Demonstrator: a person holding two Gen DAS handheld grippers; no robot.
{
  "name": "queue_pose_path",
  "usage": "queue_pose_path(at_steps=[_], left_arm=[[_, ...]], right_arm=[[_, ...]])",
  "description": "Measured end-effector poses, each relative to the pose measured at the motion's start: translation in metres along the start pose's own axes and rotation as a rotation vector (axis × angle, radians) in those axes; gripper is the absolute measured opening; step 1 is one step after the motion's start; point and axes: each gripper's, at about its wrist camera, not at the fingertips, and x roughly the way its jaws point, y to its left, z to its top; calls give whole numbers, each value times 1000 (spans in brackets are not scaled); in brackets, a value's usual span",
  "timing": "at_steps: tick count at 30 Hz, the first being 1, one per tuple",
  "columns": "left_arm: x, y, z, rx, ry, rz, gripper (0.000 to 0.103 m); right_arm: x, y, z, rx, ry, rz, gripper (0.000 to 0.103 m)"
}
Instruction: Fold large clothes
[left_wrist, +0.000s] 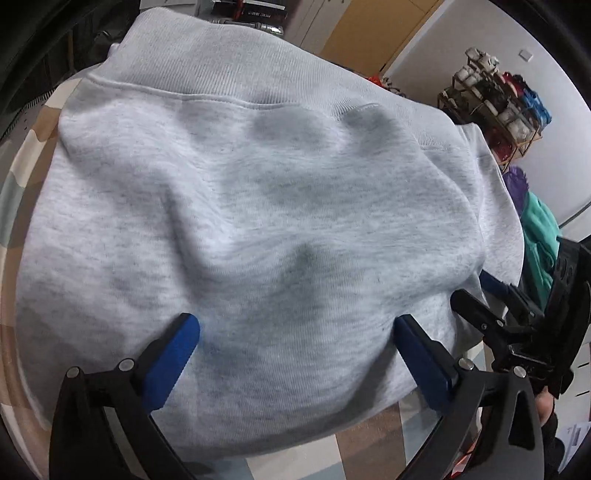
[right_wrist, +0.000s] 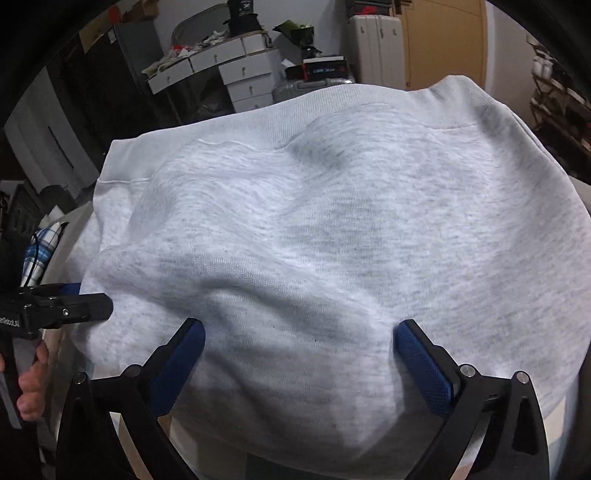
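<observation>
Item: grey sweatshirt, lying bunched across the tabletop, ribbed hem at 12 o'clock. Left gripper and right gripper: fingers spreading wide, released, pressing the near edge at 6 o'clock.

Behind the table stand white drawer units beside a pale suitcase — a wooden door further right. A cluttered rack lines the wall — teal cloth below it.
</observation>
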Motion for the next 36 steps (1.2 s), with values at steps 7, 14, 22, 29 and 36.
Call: queue_pose_path(at_steps=[7, 14, 22, 29, 36], left_arm=[[-47, 19, -19, -7, -159, -144, 102], [-31, 70, -19, -120, -114, -88, 102], [-33, 76, -24, -75, -179, -106, 102], [-43, 95, -49, -19, -302, -203, 102], [-50, 102, -55, -29, -319, -223, 102]], right_arm=[[-58, 14, 4, 73, -158, 111, 95], [-27, 38, 20, 34, -64, 105, 50], [-4, 40, 5, -43, 12, 17, 50], [-23, 44, 40, -7, 92, 50, 44], [-20, 81, 100, -94, 59, 25, 42]])
